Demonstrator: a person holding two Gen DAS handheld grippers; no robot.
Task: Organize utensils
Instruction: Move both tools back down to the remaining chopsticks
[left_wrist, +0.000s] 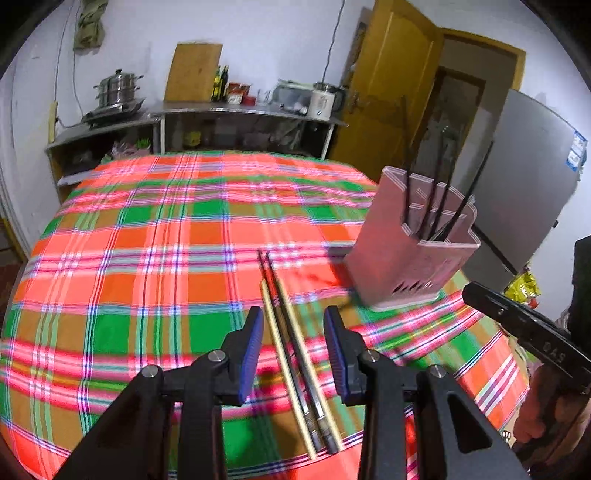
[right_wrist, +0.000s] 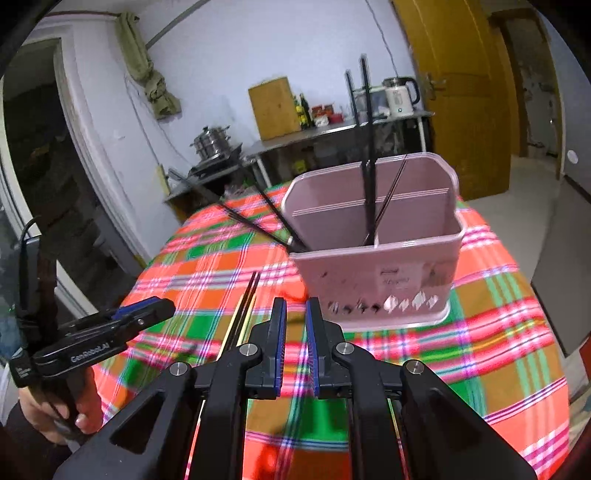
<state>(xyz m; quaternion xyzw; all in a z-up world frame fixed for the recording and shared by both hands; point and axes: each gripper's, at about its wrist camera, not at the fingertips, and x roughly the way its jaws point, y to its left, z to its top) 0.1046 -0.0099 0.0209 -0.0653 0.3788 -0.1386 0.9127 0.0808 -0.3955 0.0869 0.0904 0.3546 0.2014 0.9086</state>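
The worktop (left_wrist: 147, 229) has a bright checked cloth in orange, green and pink. Four chopsticks (left_wrist: 291, 350) lie side by side on it, close to the near edge. Two are dark and two are pale. Their thin tips point toward the far edge.

The left tool (left_wrist: 293, 332) is just above the chopsticks. Its two blue pads (left_wrist: 251, 350) are spread apart, one on each side of the bunch. The pads do not touch the sticks.

A pink holder (left_wrist: 410, 251) stands upright near the right edge of the worktop. It has walls inside that split it into parts. A few dark chopsticks (left_wrist: 436, 199) already stand in it and lean out over the rim.

The right tool (right_wrist: 295, 332) is in front of the pink holder (right_wrist: 376, 266), not touching it. Its blue pads (right_wrist: 280, 332) have only a thin gap between them, and nothing is in the gap. A hand (right_wrist: 55, 413) holds the left tool (right_wrist: 147, 314) near the loose chopsticks (right_wrist: 243, 314).

A shelf (left_wrist: 236, 110) with a steel pot (left_wrist: 118, 88) stands by the wall beyond the far edge.
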